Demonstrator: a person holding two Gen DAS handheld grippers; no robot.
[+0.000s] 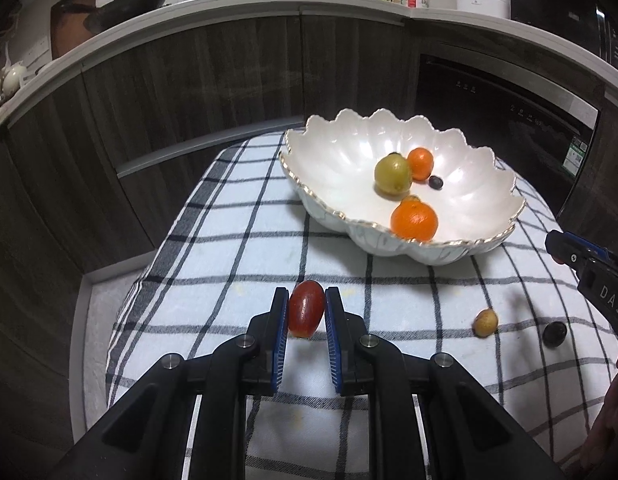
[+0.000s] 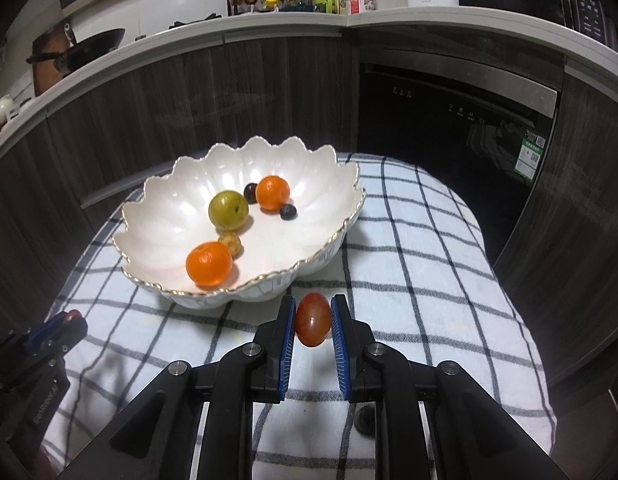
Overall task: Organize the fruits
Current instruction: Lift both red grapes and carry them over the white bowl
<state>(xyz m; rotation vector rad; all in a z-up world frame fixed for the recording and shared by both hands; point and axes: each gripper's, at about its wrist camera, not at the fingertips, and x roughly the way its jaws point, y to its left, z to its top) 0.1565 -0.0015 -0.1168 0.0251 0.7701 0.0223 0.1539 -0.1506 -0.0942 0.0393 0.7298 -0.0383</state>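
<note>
The jaws of the left gripper [image 1: 306,312] are clamped on a red oval fruit [image 1: 306,309], pads pressing its two sides, above the checked cloth [image 1: 213,256] that covers the bench. Further right sits the scalloped white bowl [image 1: 485,200], already holding two oranges, a green fruit and small dark ones. Right again, a small yellow fruit [image 1: 485,322] and a dark grape [image 1: 554,334] lie loose on the cloth, well apart from the bowl. The right gripper [image 2: 313,322] is clamped on a second red fruit [image 2: 313,319], just short of the bowl's near rim. Both red fruits are smooth and rounded, so either could squirt out sideways if the grip slackens during the carry. If released too high, one may bounce off the fruit below or roll over the low rim.
</note>
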